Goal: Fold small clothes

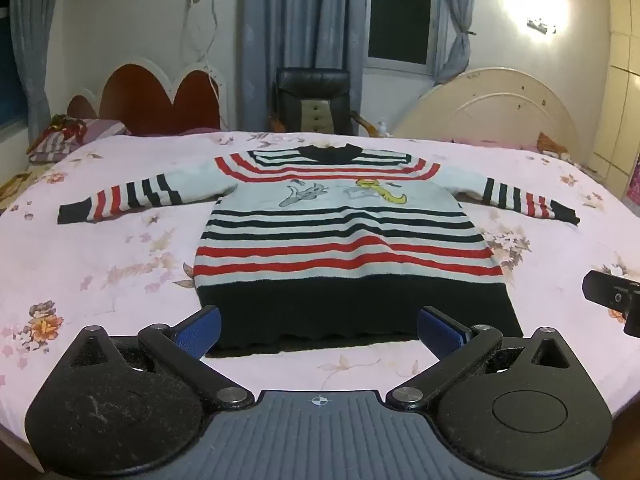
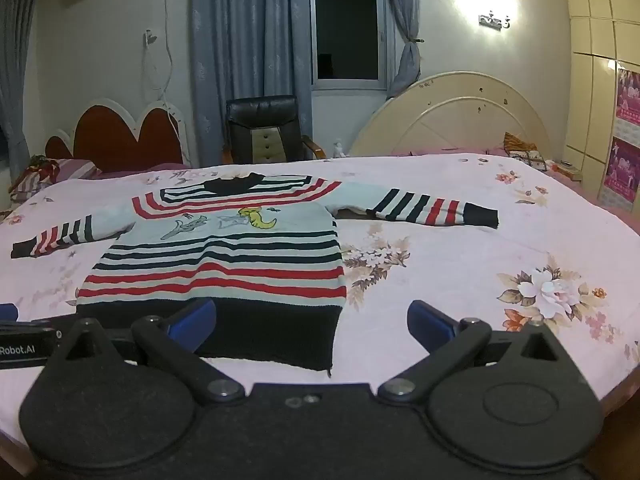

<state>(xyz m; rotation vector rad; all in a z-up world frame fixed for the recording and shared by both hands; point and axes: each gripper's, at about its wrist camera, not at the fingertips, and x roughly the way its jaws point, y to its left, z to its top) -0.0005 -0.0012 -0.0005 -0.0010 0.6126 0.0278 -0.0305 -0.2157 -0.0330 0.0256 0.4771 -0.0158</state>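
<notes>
Nearest the sweater's point(image 1: 344, 240) dark hem, both tongs, left point(image 1: 319, 326) and right point(image 2: 312, 322), hover spread wide, empty; beyond them the soft, limp knit lies flat on the bed point(image 1: 120, 264), best pinched at hem corners or sleeve cuffs

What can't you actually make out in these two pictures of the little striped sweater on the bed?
- Sweater back: hidden in both views, it lies face up.
- Hem's near left corner: in the right wrist view, the right tongs cover it.
- Cartoon figures on the chest: too small to identify.
- Left tongs: cut off by the right wrist view's left edge.
- Items by the far headboard: too small, dim.
</notes>
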